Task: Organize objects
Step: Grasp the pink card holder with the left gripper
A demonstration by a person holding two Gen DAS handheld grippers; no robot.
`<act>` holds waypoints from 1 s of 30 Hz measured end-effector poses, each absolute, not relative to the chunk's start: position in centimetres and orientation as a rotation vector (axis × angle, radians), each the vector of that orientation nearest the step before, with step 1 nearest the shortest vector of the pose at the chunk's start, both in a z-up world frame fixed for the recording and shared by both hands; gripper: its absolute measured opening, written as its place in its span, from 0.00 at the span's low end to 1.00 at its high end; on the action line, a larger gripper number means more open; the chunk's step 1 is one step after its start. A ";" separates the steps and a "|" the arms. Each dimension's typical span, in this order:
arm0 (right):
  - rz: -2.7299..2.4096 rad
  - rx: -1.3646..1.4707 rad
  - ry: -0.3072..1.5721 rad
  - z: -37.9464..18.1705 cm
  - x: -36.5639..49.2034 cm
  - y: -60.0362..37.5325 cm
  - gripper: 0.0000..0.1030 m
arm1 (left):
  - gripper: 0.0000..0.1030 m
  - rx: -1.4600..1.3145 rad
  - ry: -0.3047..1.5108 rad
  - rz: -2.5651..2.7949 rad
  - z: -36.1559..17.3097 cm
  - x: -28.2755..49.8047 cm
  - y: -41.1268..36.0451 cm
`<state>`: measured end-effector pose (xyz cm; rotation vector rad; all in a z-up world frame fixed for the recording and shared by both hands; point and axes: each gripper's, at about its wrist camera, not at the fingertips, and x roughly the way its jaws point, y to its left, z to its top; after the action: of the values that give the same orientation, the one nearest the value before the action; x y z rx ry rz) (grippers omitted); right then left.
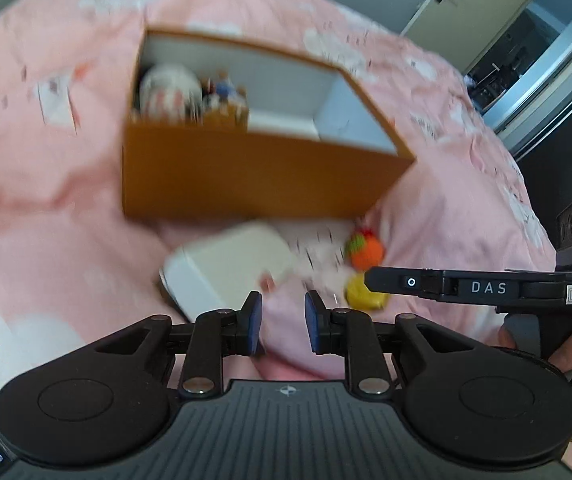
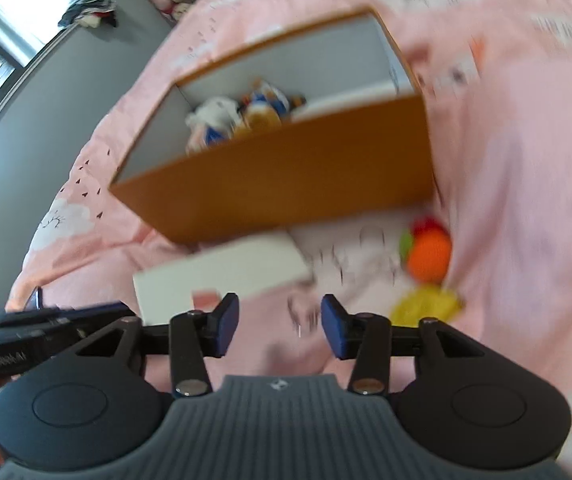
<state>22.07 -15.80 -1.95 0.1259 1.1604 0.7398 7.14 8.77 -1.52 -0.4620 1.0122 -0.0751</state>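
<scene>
An open brown cardboard box (image 1: 246,176) (image 2: 286,184) stands on a pink bedspread, with several small toys (image 1: 190,92) (image 2: 242,116) in its left part. In front of it lie a flat white box (image 1: 230,268) (image 2: 230,276), an orange knitted toy (image 1: 366,248) (image 2: 430,254) and a yellow toy (image 1: 366,296) (image 2: 426,306). My left gripper (image 1: 284,316) hovers open over the bedspread beside the white box, nothing between its blue pads. My right gripper (image 2: 280,326) is open too, empty, near the white box's corner. Both views are blurred.
The pink bedspread (image 1: 46,208) (image 2: 526,200) is rumpled around the box. The other gripper's body (image 1: 486,288) shows at the right of the left wrist view. A door (image 1: 466,4) and dark floor lie beyond the bed; a window (image 2: 2,12) and grey wall are at far left.
</scene>
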 end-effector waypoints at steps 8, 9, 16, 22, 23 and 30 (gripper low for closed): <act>0.714 0.159 1.220 -3.7 19.5 -17.3 0.49 | 0.32 -0.570 1.072 -0.050 -3.8 6.0 8.8; 0.722 0.152 1.208 -3.5 19.3 -17.1 0.49 | 0.32 -0.571 1.076 -0.047 -4.1 6.1 8.7; 0.819 0.026 1.082 -1.3 18.3 -13.4 0.48 | 0.30 -0.442 1.100 0.012 -4.3 5.9 7.2; 0.869 -0.090 1.078 -2.3 17.6 -9.4 0.48 | 0.20 -0.458 1.094 0.067 -4.5 5.4 8.5; 0.870 -0.100 1.081 -2.5 17.7 -9.0 0.48 | 0.18 -0.463 1.094 0.072 -4.6 5.3 8.7; 0.845 -0.121 1.089 -3.7 17.8 -8.6 0.29 | 0.19 -0.479 1.102 0.044 -5.1 5.6 9.0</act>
<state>17.80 -8.63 -3.71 -0.1205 1.0893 0.8448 5.58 9.01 -5.10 -0.4795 1.1017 0.0442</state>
